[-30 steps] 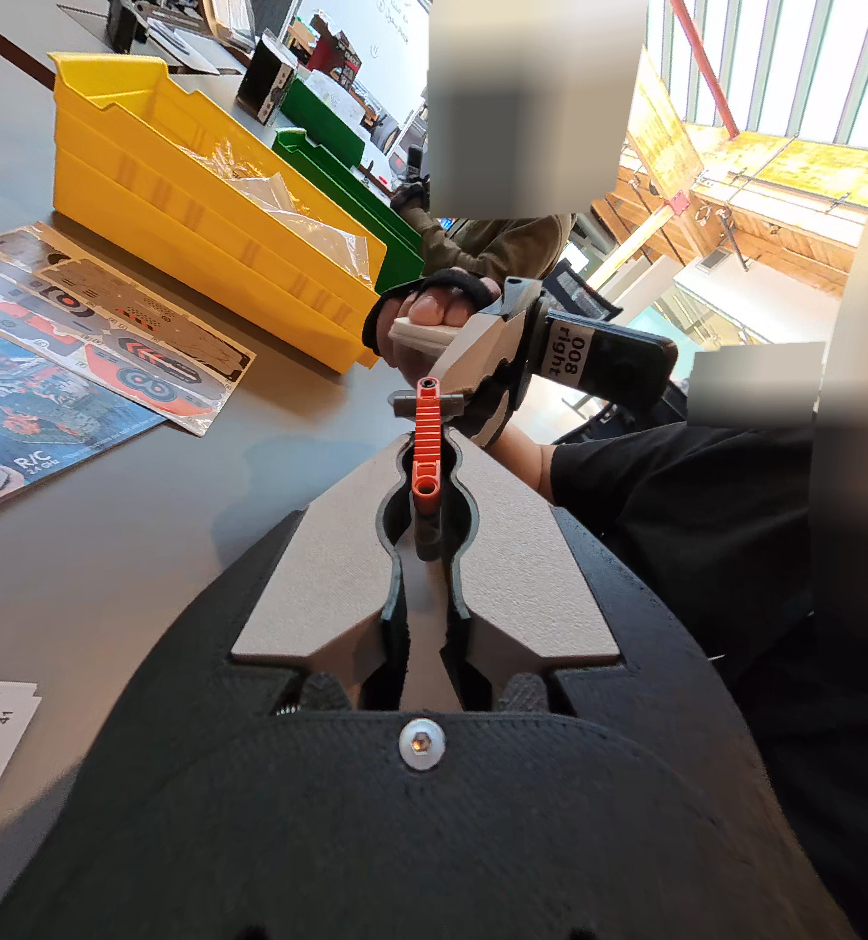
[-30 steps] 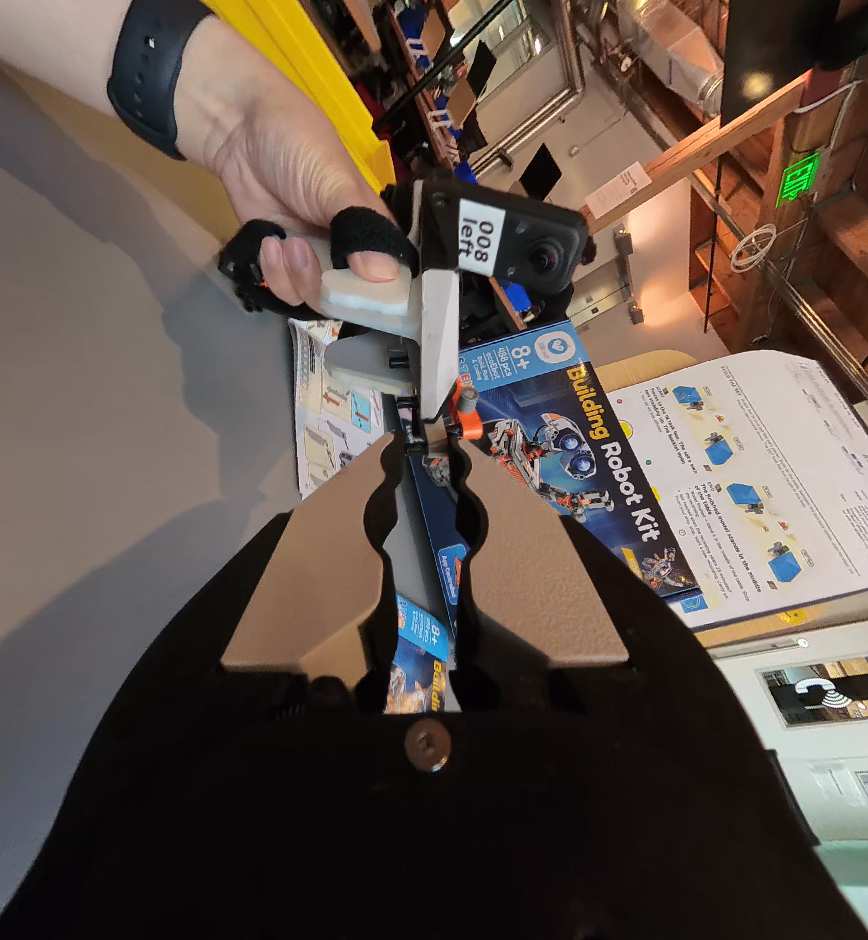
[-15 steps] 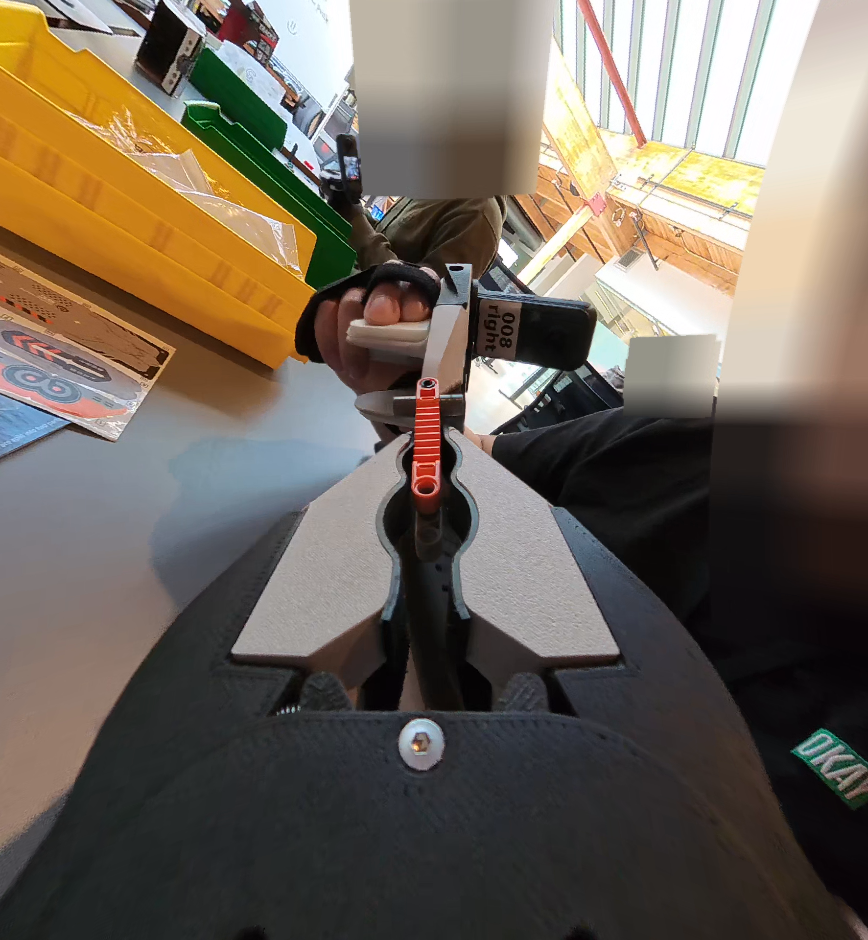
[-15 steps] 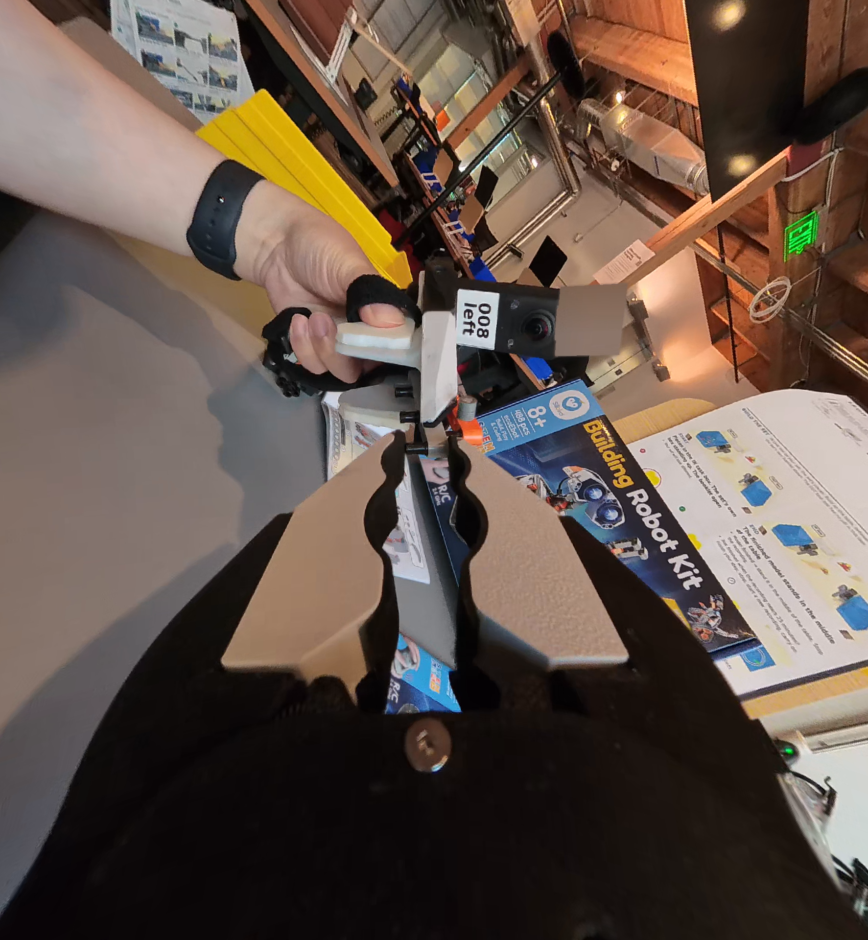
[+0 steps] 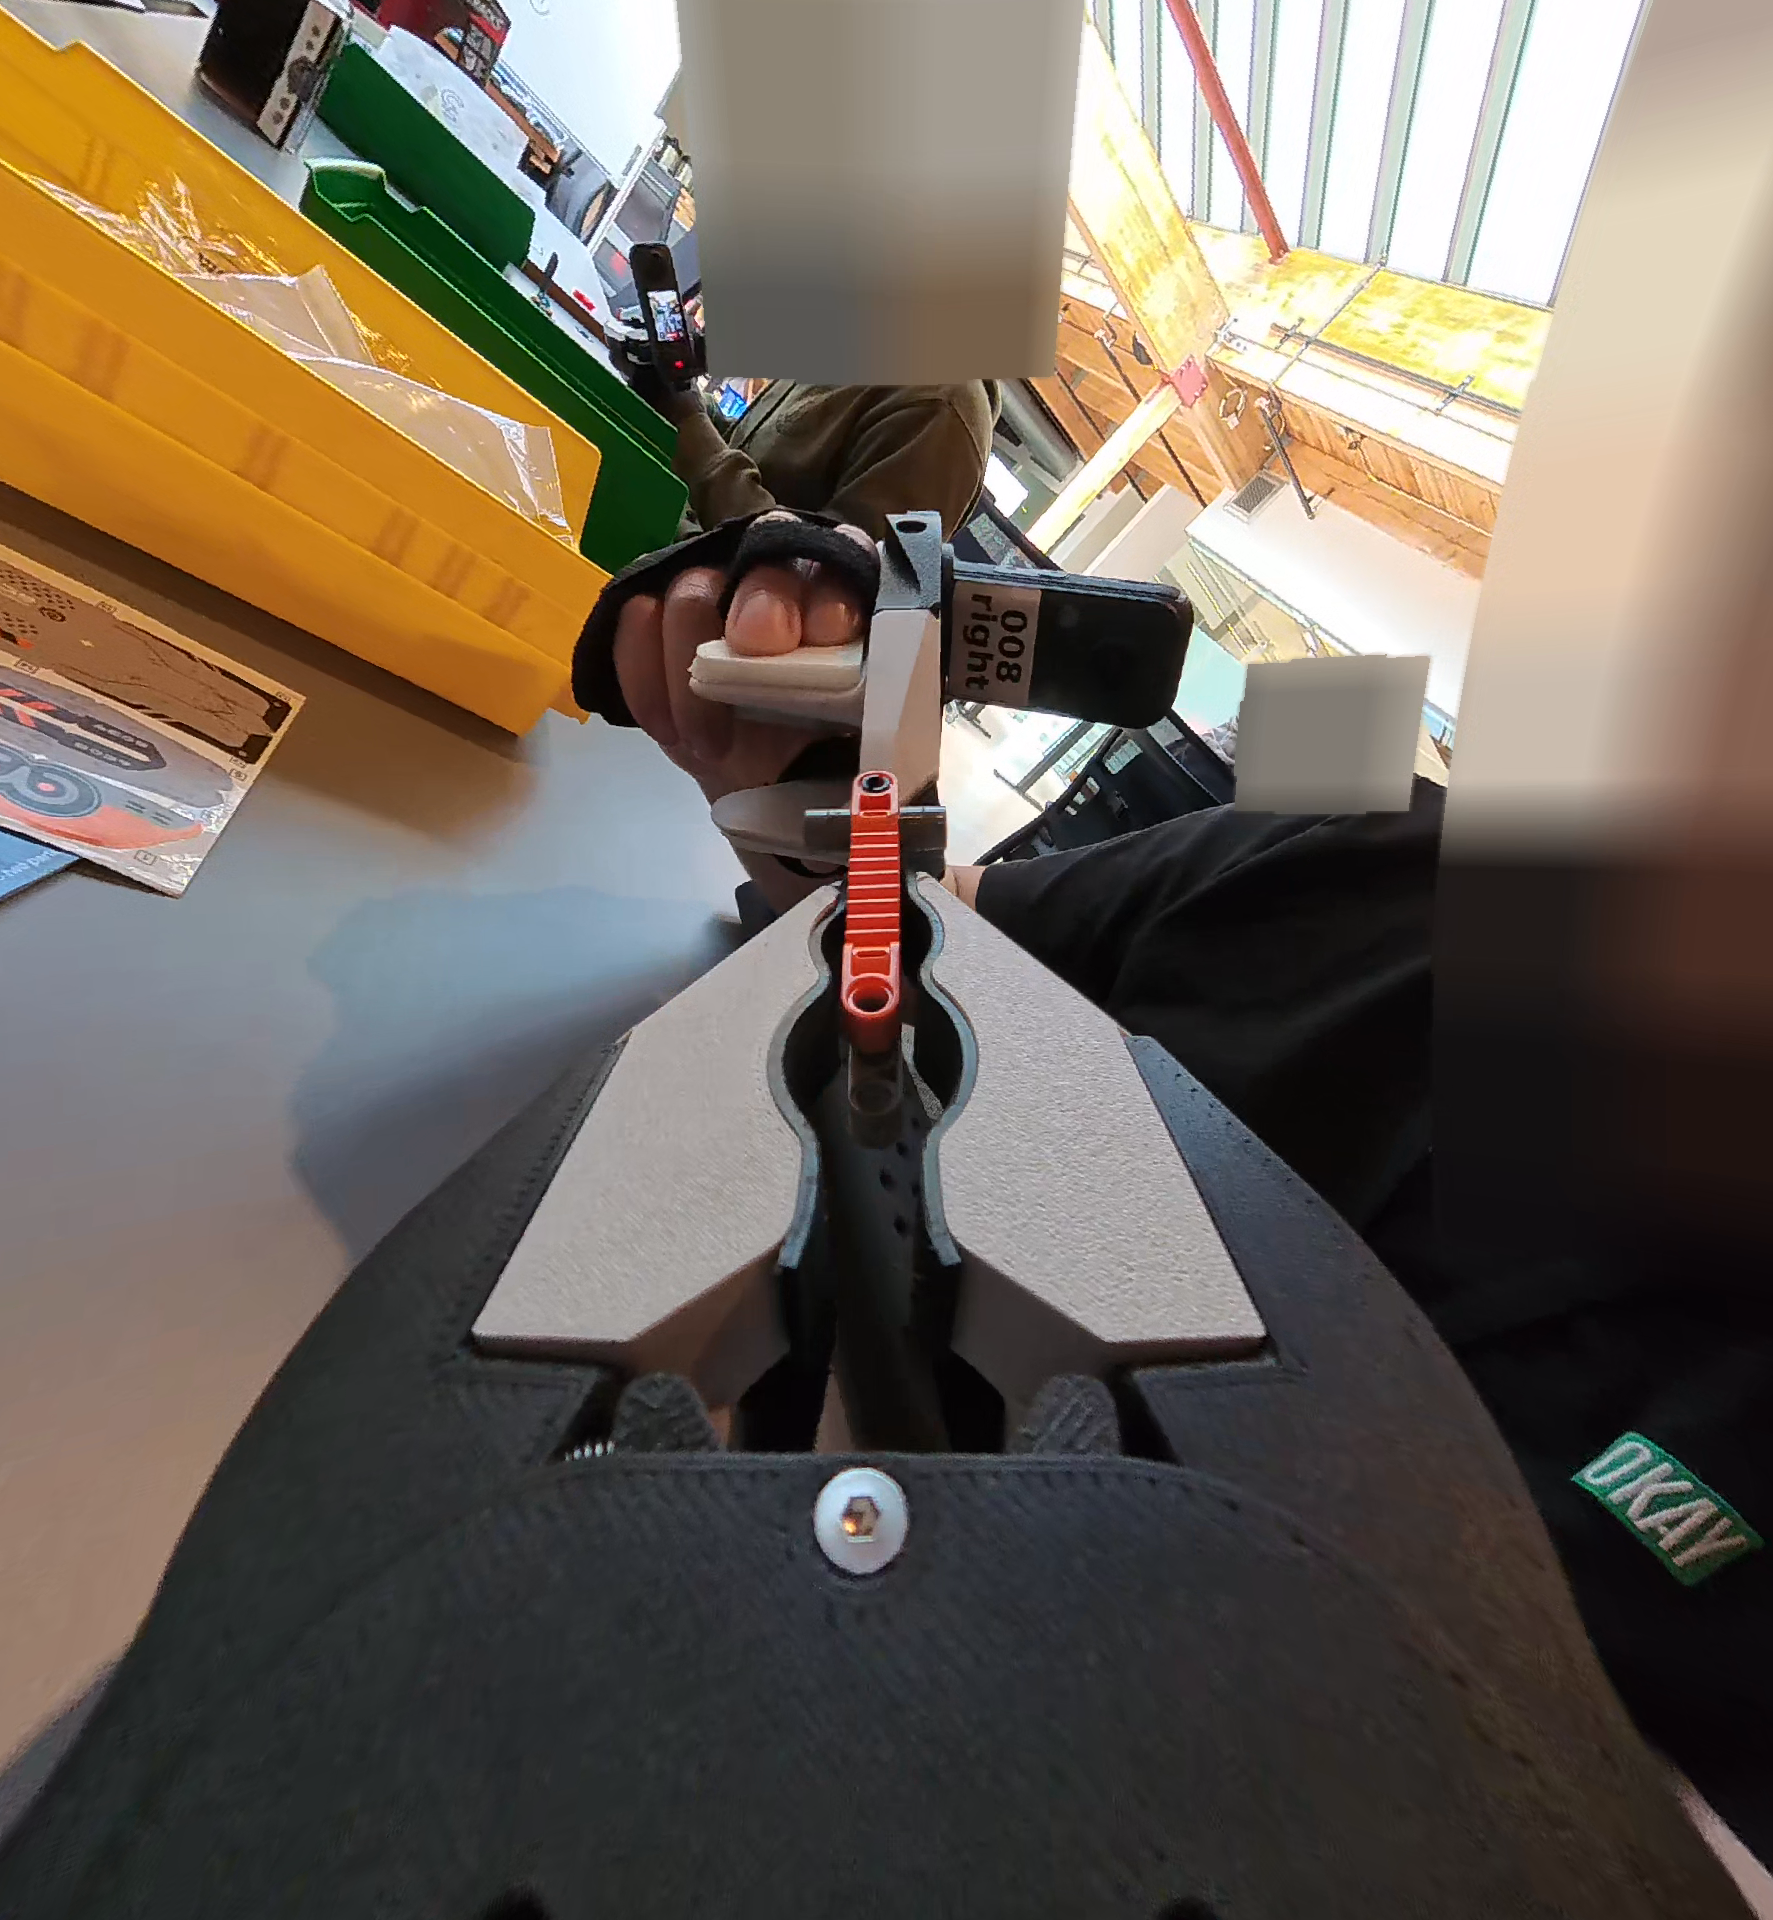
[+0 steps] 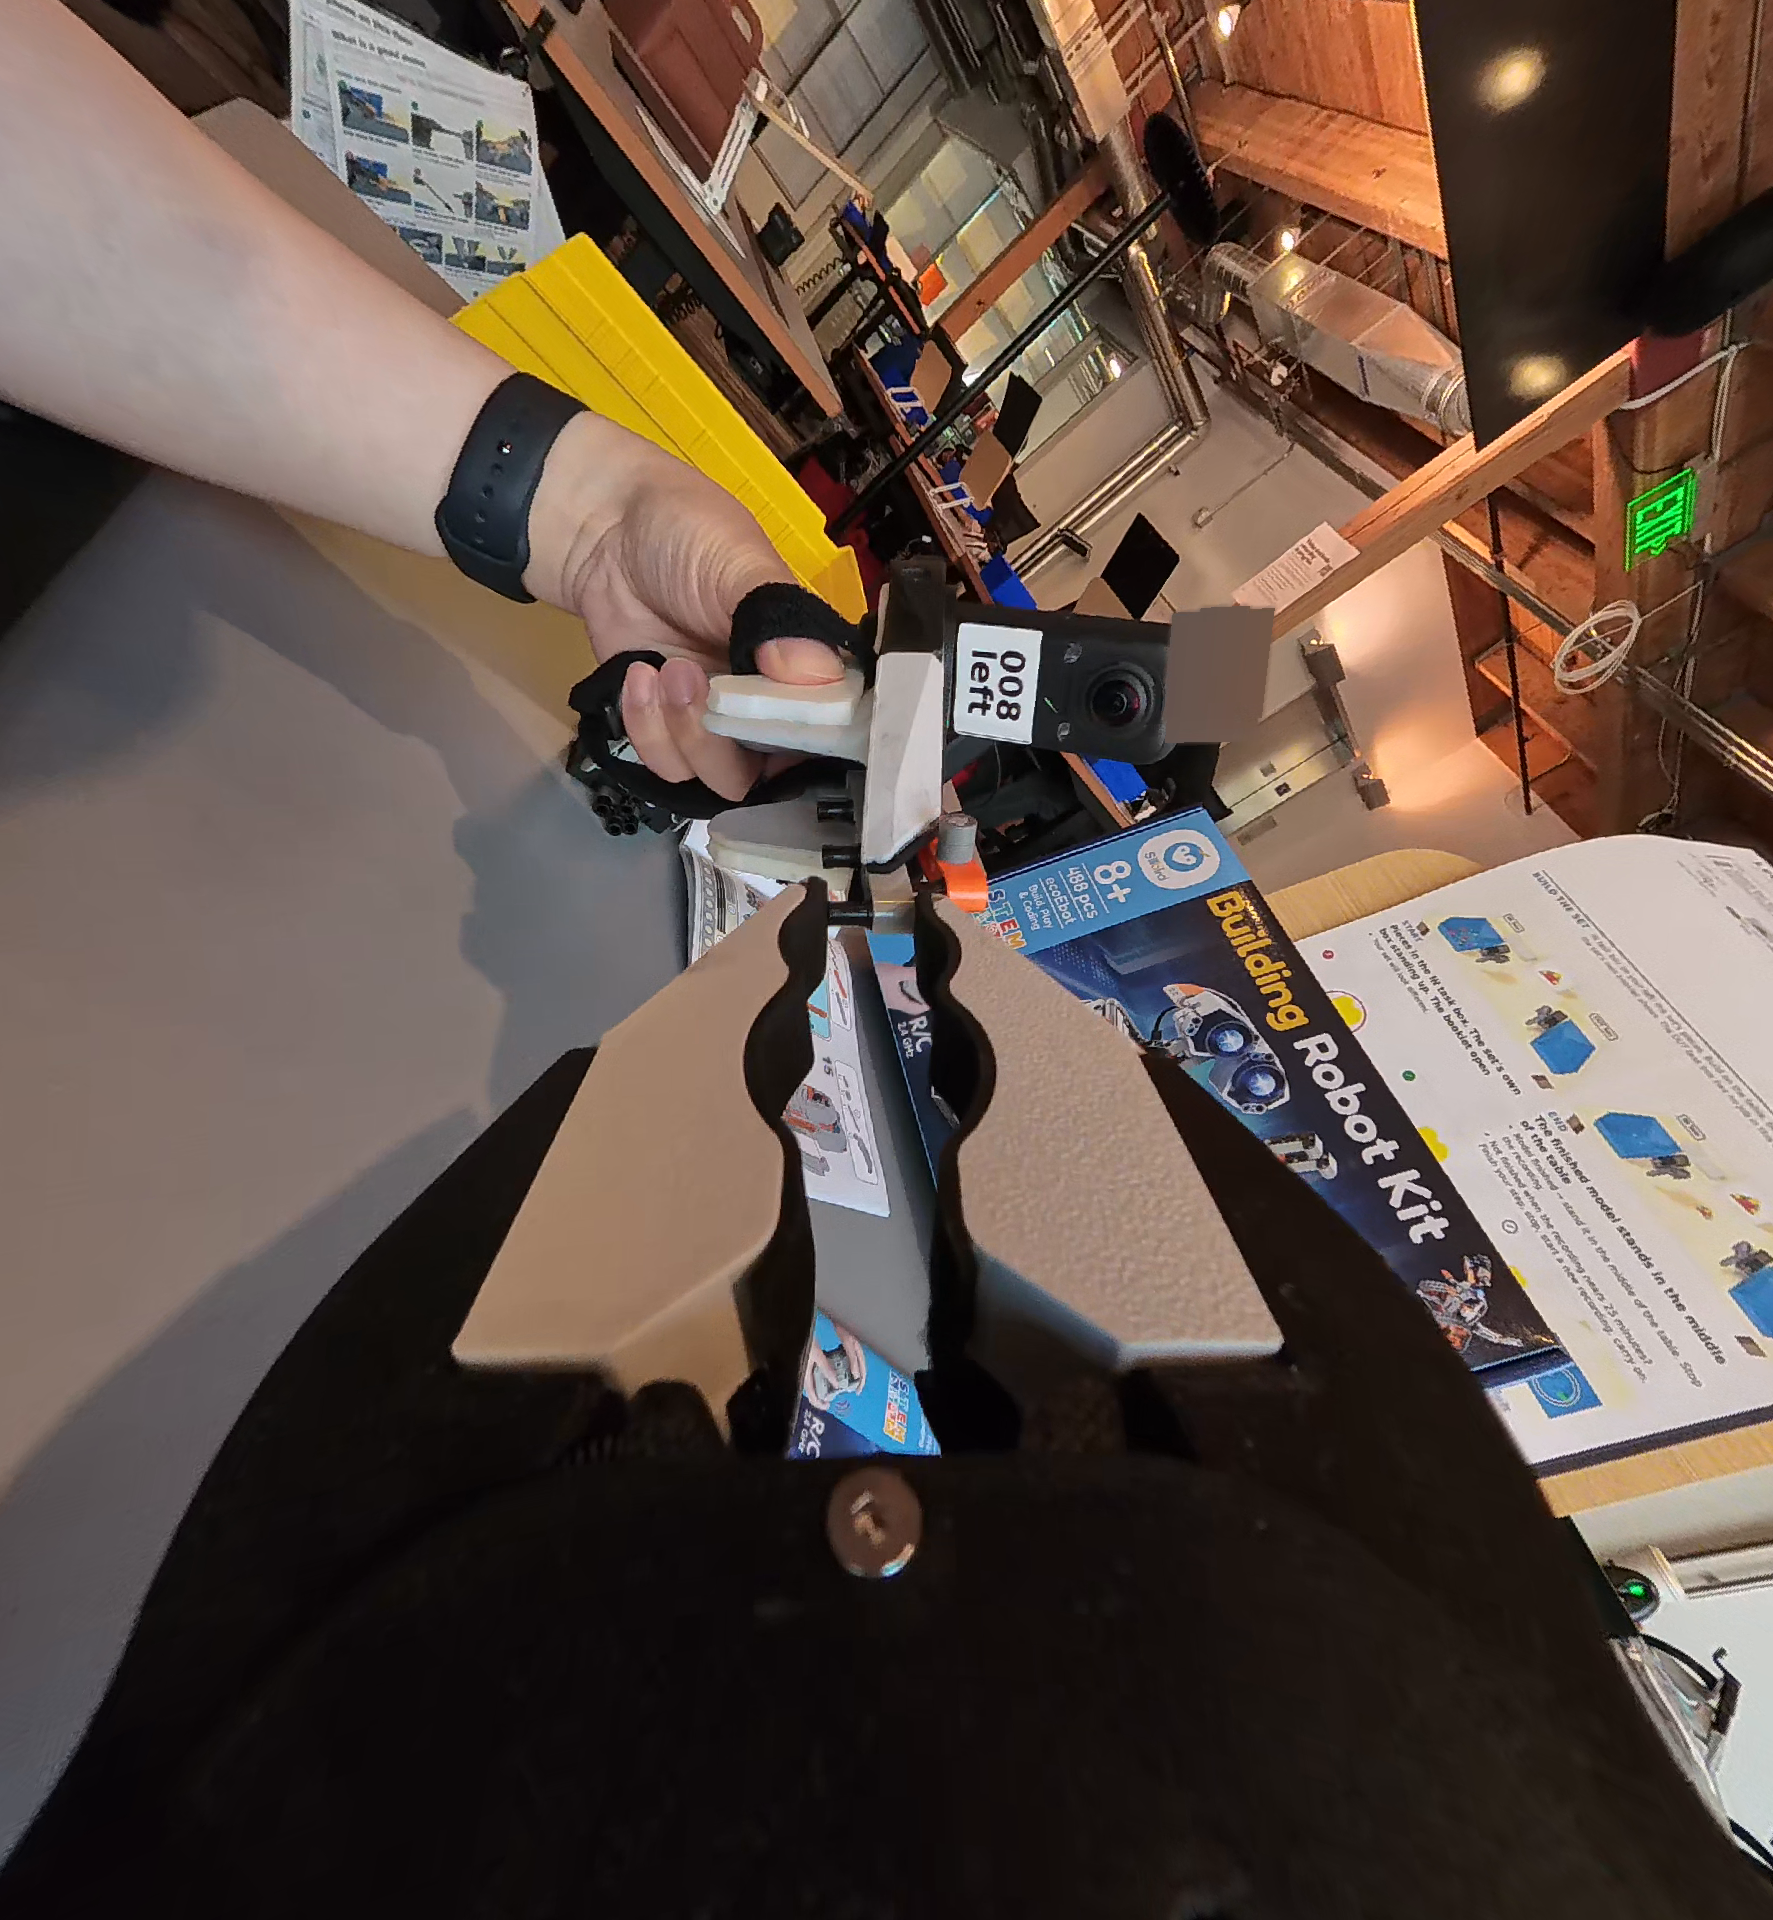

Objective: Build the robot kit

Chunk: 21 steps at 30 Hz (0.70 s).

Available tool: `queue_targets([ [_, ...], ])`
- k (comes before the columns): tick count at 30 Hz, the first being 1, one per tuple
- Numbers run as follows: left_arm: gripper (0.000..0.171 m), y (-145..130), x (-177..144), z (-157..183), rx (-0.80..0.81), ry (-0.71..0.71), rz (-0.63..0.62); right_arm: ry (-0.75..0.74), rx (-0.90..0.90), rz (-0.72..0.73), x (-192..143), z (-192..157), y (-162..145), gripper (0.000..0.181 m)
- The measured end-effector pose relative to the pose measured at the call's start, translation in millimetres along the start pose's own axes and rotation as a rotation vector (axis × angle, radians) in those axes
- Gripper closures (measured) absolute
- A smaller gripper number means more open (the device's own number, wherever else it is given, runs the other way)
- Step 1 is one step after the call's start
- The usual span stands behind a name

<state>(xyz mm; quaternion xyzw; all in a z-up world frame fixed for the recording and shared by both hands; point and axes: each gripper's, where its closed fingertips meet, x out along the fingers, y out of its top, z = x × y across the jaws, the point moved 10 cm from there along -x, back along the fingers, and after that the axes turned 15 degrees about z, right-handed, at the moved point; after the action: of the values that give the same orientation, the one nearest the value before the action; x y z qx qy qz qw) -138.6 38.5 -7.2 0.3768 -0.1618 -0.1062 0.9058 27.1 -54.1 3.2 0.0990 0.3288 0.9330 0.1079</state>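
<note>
My left gripper (image 5: 874,896) is shut on an orange toothed beam (image 5: 871,862) that sticks forward from its jaws, with a dark grey part (image 5: 874,1091) behind it. A grey bar (image 5: 822,826) crosses the beam near its far end. My right gripper (image 6: 866,910) faces the left one tip to tip, above the table. Its jaws stand a narrow gap apart with a small black-and-grey pin (image 6: 856,914) held across the tips. The orange beam (image 6: 957,881) shows just beyond its right fingertip. The right gripper also shows in the left wrist view (image 5: 897,774), held by a hand.
A yellow bin (image 5: 238,457) with clear bags and a green bin (image 5: 508,301) stand on the grey table (image 5: 186,1091). A sticker sheet (image 5: 82,727) lies at the left. A blue kit box (image 6: 1277,1060), a booklet (image 6: 840,1101) and an instruction sheet (image 6: 1640,1091) lie below the right gripper. Left and right tips are no more than a few centimetres apart.
Both grippers stay tip to tip at the orange beam. The right gripper has rolled until its camera lies level. Both views have swung, and more of the forearm shows in the right wrist view.
</note>
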Motion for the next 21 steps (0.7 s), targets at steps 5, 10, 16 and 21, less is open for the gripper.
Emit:
queue_targets([
  [5, 0.166, 0.9, -0.7, 4.0, 0.008, -0.014, -0.004, -0.011, -0.026, 0.019, 1.6, -1.1, 3.5, 0.168],
  [10, 0.166, 0.2, -1.2, 6.0, 0.007, -0.040, -0.020, -0.002, -0.029, 0.037, 2.8, -2.6, 6.6, 0.167],
  [16, 0.166, -0.6, -2.4, 14.6, 0.052, -0.080, -0.064, 0.028, -0.021, 0.058, 6.5, -5.0, 16.3, 0.168],
  [21, 0.166, -2.5, -6.6, 12.7, 0.069, -0.067, -0.092, 0.052, -0.054, 0.013, 10.7, -9.3, 15.2, 0.168],
])
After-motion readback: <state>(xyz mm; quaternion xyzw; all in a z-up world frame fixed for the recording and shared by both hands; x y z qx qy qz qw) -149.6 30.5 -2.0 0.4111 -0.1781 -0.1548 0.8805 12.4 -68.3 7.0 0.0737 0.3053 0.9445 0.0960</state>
